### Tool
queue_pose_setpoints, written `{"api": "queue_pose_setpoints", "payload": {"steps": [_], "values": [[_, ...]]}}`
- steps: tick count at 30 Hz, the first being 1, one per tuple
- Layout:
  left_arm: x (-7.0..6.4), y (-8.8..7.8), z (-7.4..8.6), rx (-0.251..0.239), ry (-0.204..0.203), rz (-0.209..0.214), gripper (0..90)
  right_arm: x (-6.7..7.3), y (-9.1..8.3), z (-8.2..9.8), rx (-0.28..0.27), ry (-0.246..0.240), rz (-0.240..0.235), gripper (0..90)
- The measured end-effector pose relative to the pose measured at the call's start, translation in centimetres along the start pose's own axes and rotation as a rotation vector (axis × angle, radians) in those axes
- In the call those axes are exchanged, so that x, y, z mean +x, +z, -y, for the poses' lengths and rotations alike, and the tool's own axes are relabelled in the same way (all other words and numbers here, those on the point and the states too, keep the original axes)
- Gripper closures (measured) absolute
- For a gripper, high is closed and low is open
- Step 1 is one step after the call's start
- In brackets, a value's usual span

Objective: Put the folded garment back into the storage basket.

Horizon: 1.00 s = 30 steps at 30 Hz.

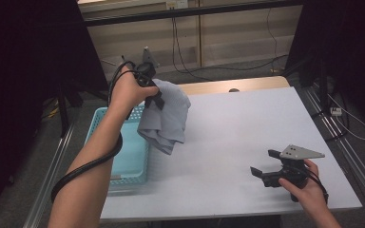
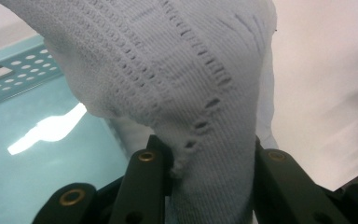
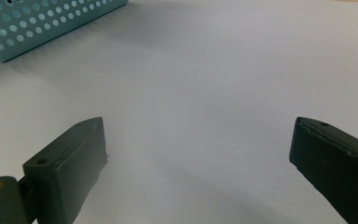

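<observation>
Left gripper (image 1: 158, 99) raised above the desk's left side, jaws pinched tight on a fold of the pale grey knitted cloth (image 1: 166, 118). In the left gripper view, cloth (image 2: 186, 84) bunched between the two black jaws, ribbed knit with small eyelet holes, spilling upward and outward. Rest of the fabric hanging free in a loose clump, lower edge dangling just past the right rim of the turquoise basket (image 1: 123, 156) and above the white desk (image 1: 247, 128). Not yet over the basket's floor; more beside its rim than inside it.

Right gripper (image 1: 265, 167) low over the desk near the front right corner, jaws spread wide, holding nothing. In the right gripper view, bare desk (image 3: 205, 84) between the jaws, a perforated corner of the basket (image 3: 42, 23) far off at upper left.

Likely step: carrying the cloth across to drop into the basket.

Risks from here:
- Snagging of the hanging hem on the basket's near rim if swept across too low, tipping or dragging the light basket.
- Release too soon, leaving half the cloth draped over the rim or on the desk.
- Grip on a single fold only; open knit prone to slipping or catching an eyelet on a jaw at release.
</observation>
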<state>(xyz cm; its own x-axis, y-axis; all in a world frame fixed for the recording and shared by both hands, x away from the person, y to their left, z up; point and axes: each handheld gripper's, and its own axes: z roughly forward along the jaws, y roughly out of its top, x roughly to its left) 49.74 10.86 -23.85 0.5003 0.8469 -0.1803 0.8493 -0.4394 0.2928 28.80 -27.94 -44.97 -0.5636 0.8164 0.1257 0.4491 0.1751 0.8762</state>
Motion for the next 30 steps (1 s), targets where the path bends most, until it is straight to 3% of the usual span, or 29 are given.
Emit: {"api": "queue_pose_setpoints", "payload": {"steps": [17,30], "values": [[0.8,-1.6,0.2,0.01,0.007,-0.055,72.1,-0.1,-0.5,-0.3,-0.015,-0.003,0.01,3.9],[2.3,-2.5,0.7,-0.013,-0.004,-0.062,72.1,-0.3,-0.6,-0.3,-0.013,-0.004,0.018,4.1]]}}
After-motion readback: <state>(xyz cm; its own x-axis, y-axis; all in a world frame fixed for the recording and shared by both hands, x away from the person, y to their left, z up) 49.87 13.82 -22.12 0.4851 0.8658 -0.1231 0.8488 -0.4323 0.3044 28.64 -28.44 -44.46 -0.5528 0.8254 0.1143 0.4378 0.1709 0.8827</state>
